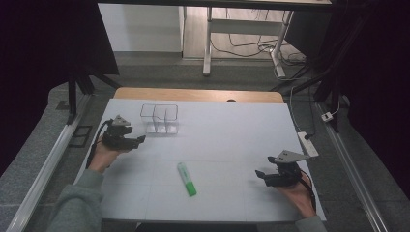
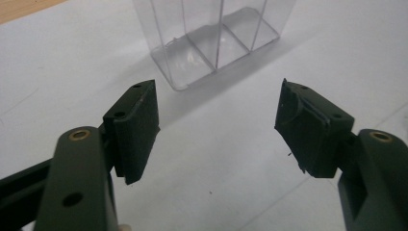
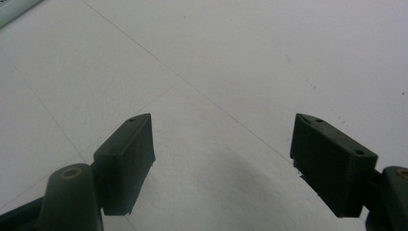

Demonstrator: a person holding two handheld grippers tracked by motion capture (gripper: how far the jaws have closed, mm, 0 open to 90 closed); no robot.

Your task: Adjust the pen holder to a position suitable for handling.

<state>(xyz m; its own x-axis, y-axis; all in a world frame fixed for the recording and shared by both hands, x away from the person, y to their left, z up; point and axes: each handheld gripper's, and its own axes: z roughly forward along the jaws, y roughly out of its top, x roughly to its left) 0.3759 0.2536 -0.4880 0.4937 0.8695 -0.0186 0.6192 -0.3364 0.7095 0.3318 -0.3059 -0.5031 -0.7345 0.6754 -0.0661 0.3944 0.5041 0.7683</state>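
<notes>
A green and white marker (image 1: 186,179) lies on the white table cover (image 1: 227,130), near the front middle. A clear plastic organiser (image 1: 159,118) with upright dividers stands at the back left; in the left gripper view the organiser (image 2: 211,38) is just beyond the jaws. My left gripper (image 1: 138,140) hovers left of the organiser and is open (image 2: 216,125) with nothing between its jaws. At the front right, my right gripper (image 1: 261,176) is also open (image 3: 221,159) over bare cover. A sliver of the marker (image 3: 14,12) shows in the right gripper view's top-left corner.
A wooden table edge (image 1: 198,94) shows behind the cover. A white power strip (image 1: 308,143) lies off the table's right side with cables on the floor. Metal rails (image 1: 53,154) run along both sides. A desk frame (image 1: 241,38) stands farther back.
</notes>
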